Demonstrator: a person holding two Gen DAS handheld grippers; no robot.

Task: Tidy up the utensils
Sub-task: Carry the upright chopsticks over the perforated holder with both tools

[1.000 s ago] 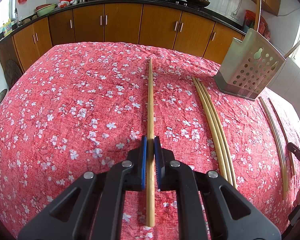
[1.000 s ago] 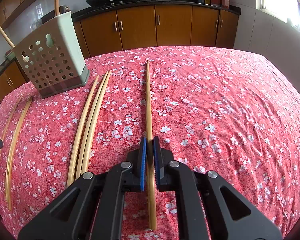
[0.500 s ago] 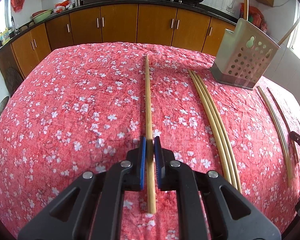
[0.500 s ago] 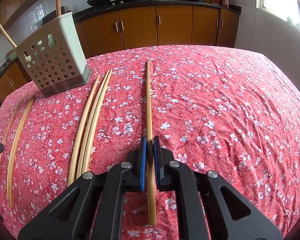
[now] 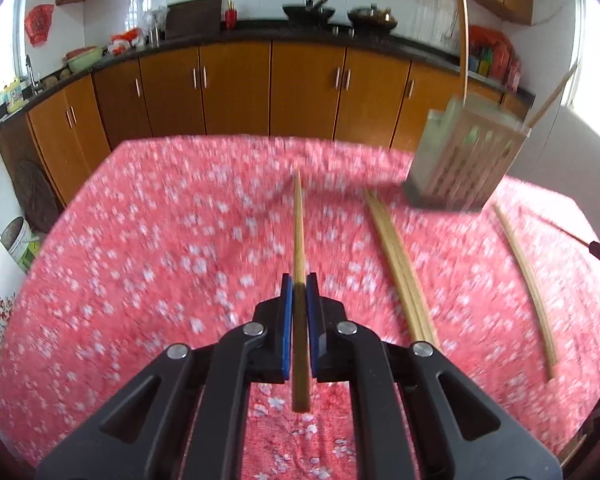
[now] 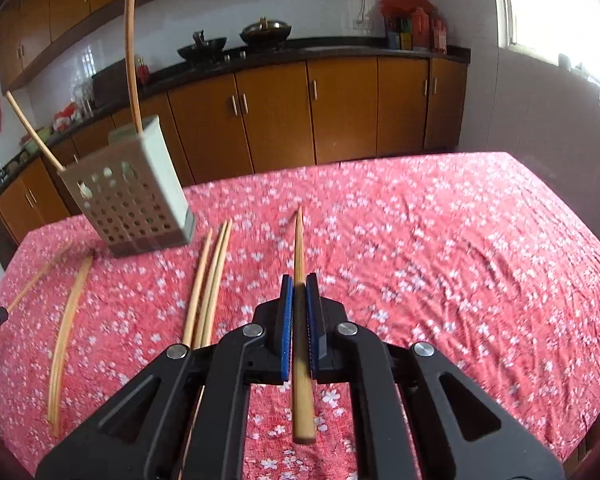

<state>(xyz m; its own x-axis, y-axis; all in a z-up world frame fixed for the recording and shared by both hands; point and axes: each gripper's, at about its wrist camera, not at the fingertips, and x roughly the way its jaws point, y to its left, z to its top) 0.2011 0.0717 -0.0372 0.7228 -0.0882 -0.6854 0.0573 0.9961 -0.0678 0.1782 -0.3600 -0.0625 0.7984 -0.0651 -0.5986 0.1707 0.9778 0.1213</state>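
My left gripper (image 5: 299, 286) is shut on a bamboo chopstick (image 5: 298, 232), held above the red floral tablecloth (image 5: 140, 248). My right gripper (image 6: 299, 286) is shut on another bamboo chopstick (image 6: 299, 248), also lifted off the cloth. A perforated grey-green utensil holder (image 5: 462, 160) stands at the far right in the left wrist view and at the far left in the right wrist view (image 6: 134, 196), with two chopsticks sticking out of it. A bundle of chopsticks (image 6: 210, 276) lies on the cloth beside the holder, also seen in the left wrist view (image 5: 398, 268).
More loose chopsticks (image 6: 66, 320) lie on the cloth past the holder, also in the left wrist view (image 5: 526, 284). Wooden kitchen cabinets (image 5: 236, 88) and a dark counter with woks stand behind the table. The table's far edge drops off toward the cabinets.
Both grippers have risen and tilted up with their chopsticks, lifting them off the cloth. The table now sits lower in both views and the left view is motion-blurred.
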